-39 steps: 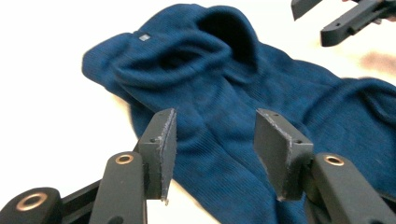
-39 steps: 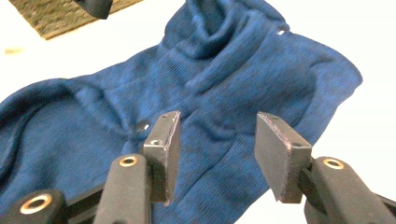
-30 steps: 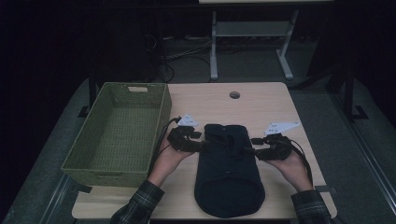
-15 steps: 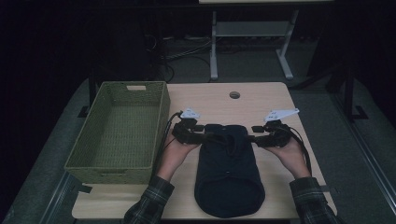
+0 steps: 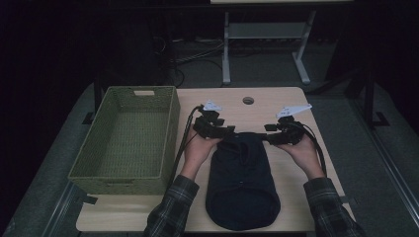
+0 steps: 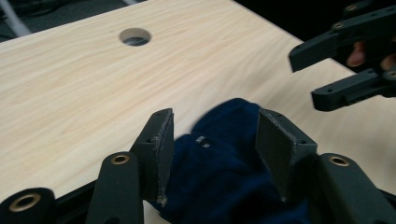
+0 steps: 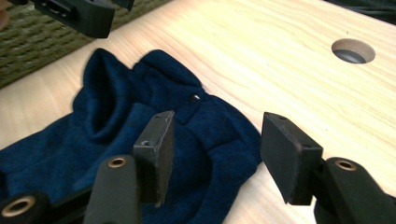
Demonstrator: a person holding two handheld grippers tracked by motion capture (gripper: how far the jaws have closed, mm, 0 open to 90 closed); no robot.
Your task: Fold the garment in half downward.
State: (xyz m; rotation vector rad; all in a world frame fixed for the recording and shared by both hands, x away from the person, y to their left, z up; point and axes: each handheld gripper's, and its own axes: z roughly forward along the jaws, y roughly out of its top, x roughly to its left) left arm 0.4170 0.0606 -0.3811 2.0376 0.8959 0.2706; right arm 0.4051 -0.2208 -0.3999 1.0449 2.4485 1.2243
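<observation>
Both half-open and gripping nothing, the left gripper and right gripper are flanking the far end of the dark navy knitted garment, lying lengthwise toward the person on the pale wooden table.

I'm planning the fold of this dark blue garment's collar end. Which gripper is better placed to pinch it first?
Left, probably: the left gripper has the garment cloth between its open jaws, while the right gripper hovers open over the collar's edge.

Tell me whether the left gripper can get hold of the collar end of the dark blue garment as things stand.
Probably yes. The left gripper has its jaws open with the dark blue garment already lying between them, and nothing sits in the way on the table. The right gripper stays at the opposite side.
</observation>
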